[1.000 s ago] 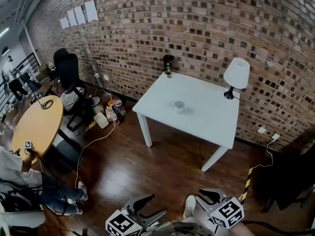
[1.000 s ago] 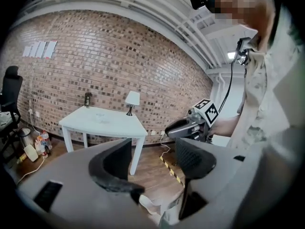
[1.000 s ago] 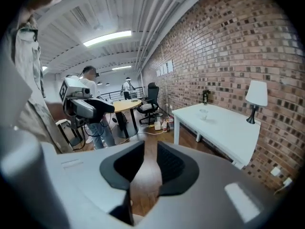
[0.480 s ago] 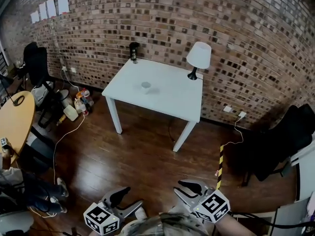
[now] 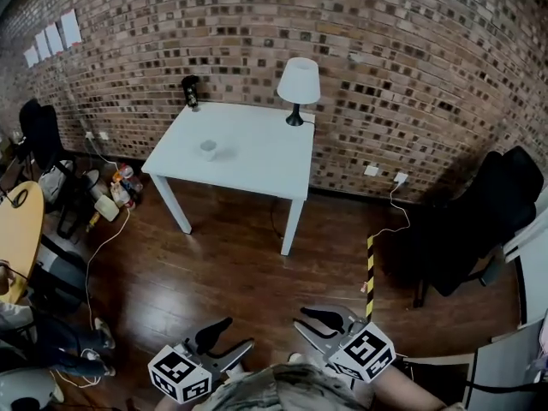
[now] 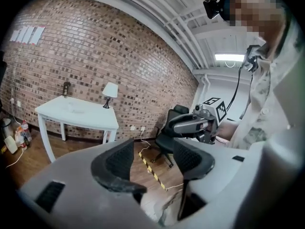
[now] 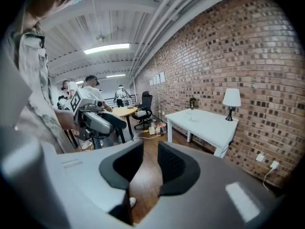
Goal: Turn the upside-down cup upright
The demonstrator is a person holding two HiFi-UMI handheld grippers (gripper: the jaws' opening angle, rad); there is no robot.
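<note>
- Since a second ago the white table (image 5: 257,168) has slid from right of centre to the upper left of the head view, and the lamp (image 5: 299,82) now stands near the top middle. More of the black chair (image 5: 479,217) shows at the right.
- The cup (image 5: 208,149) sits on the table's left half, well apart from both grippers. It is too small to tell which way up it stands.
- The lamp is at the table's back edge by the brick wall (image 5: 385,50), and a dark bottle-like thing (image 5: 190,92) stands at the back left corner.
- The left gripper (image 5: 240,332) is low in the head view, over the wooden floor (image 5: 231,264). Its fingers (image 6: 116,163) stand apart and are closing, with nothing between them.
- The right gripper (image 5: 310,317) is just beside it, pointing towards the table. Its fingers (image 7: 174,168) stand a narrow gap apart, with only floor seen between them.
- A yellow-and-black strip (image 5: 371,268) lies on the floor between the table and the black chair.
- A round wooden table (image 5: 17,229) shows at the left edge.
</note>
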